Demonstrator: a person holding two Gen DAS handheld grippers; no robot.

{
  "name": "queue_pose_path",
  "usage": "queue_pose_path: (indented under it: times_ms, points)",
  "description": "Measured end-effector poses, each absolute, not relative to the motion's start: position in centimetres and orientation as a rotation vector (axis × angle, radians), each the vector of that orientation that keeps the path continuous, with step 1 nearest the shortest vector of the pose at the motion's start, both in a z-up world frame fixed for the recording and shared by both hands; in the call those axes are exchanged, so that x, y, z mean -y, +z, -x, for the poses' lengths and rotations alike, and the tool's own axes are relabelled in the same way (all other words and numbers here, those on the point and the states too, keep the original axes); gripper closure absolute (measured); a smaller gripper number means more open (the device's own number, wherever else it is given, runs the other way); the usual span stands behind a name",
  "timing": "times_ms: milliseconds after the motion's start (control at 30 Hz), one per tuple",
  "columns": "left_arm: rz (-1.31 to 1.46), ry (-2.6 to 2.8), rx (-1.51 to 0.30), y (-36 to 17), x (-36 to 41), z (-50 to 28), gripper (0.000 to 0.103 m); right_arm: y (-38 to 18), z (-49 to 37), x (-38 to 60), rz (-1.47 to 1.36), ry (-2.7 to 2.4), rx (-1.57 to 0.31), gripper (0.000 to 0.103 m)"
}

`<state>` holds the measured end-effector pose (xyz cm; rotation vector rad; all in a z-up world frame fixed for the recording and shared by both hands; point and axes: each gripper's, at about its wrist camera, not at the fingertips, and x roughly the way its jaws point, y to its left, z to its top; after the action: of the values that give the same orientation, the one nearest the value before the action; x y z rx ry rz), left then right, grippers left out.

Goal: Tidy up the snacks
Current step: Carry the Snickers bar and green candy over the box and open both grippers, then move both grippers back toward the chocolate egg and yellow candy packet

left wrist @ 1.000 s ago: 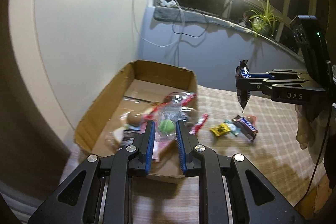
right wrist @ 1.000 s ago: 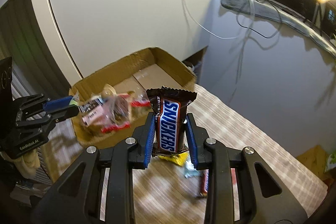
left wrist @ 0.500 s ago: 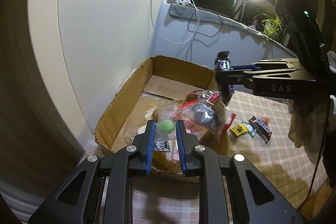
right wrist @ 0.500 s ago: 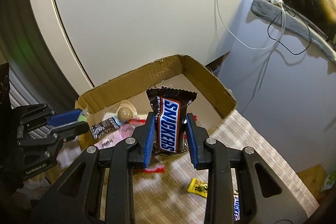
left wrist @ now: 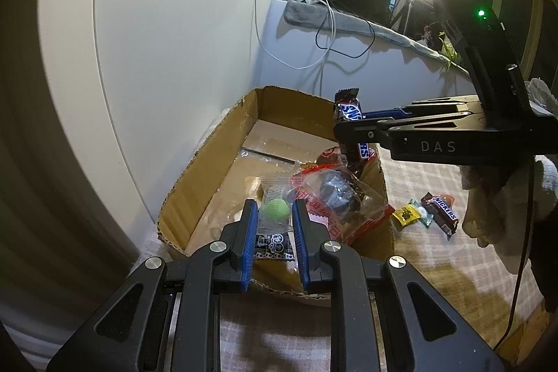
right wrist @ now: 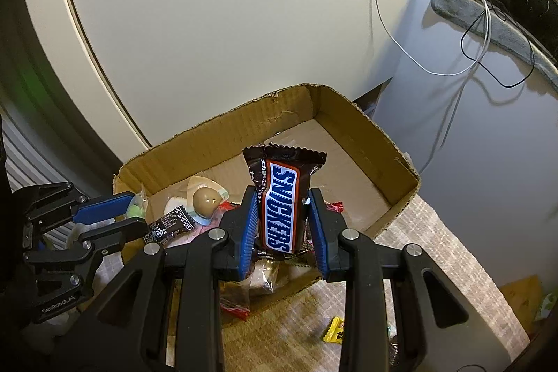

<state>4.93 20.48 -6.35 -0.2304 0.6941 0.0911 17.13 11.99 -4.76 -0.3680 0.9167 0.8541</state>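
Both tongs have moved in over the box [right wrist: 380, 142] since before. My right tong [right wrist: 281, 218] clamps a Snickers [right wrist: 279, 211] upright above it; my left tong [left wrist: 275, 218] pinches a green candy [left wrist: 275, 210] packet over the near end. More snacks [left wrist: 423, 215] lie on the table [left wrist: 453, 267].

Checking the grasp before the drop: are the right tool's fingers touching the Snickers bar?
Touching. The right wrist view shows both blue fingers pressed against the upright Snickers bar.

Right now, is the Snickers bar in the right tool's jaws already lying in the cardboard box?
No, the Snickers bar is clamped upright between the right gripper jaws, held above the cardboard box.
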Motion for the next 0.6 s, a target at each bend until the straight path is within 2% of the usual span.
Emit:
queue_pose_path:
  times_ms: [167, 233, 267, 300, 333, 400, 433, 467, 500, 600]
  points:
    - [0.234, 0.099, -0.694, -6.32, -20.75, -5.0, 0.084, -4.99, -17.29, -12.26, 0.376, 0.853, -0.913, 0.071]
    - [0.235, 0.104, -0.693, -6.33, -20.82, -4.97, 0.084, -4.92, -17.16, -12.3, 0.379, 0.85, -0.907, 0.055]
    - [0.235, 0.106, -0.693, -6.33, -20.87, -4.95, 0.083, -4.81, -17.12, -12.25, 0.377, 0.846, -0.897, 0.04]
    - [0.235, 0.109, -0.693, -6.33, -20.88, -4.9, 0.082, -4.69, -17.09, -12.24, 0.375, 0.843, -0.89, 0.03]
    - [0.234, 0.111, -0.693, -6.32, -20.91, -4.88, 0.08, -4.55, -17.08, -12.21, 0.372, 0.841, -0.882, 0.028]
    - [0.233, 0.118, -0.692, -6.31, -20.96, -4.84, 0.068, -4.3, -17.11, -12.15, 0.365, 0.84, -0.876, 0.024]
    - [0.232, 0.126, -0.688, -6.25, -20.96, -4.76, 0.053, -4.21, -17.14, -12.16, 0.364, 0.839, -0.876, 0.023]
    - [0.231, 0.13, -0.682, -6.23, -20.97, -4.69, 0.042, -4.17, -17.13, -12.13, 0.365, 0.835, -0.873, 0.017]
    - [0.232, 0.13, -0.674, -6.16, -20.96, -4.62, 0.041, -4.15, -17.14, -12.13, 0.368, 0.83, -0.87, 0.013]
    - [0.214, 0.135, -0.669, -5.97, -20.71, -4.56, 0.039, -4.03, -17.09, -11.99, 0.369, 0.823, -0.867, 0.01]
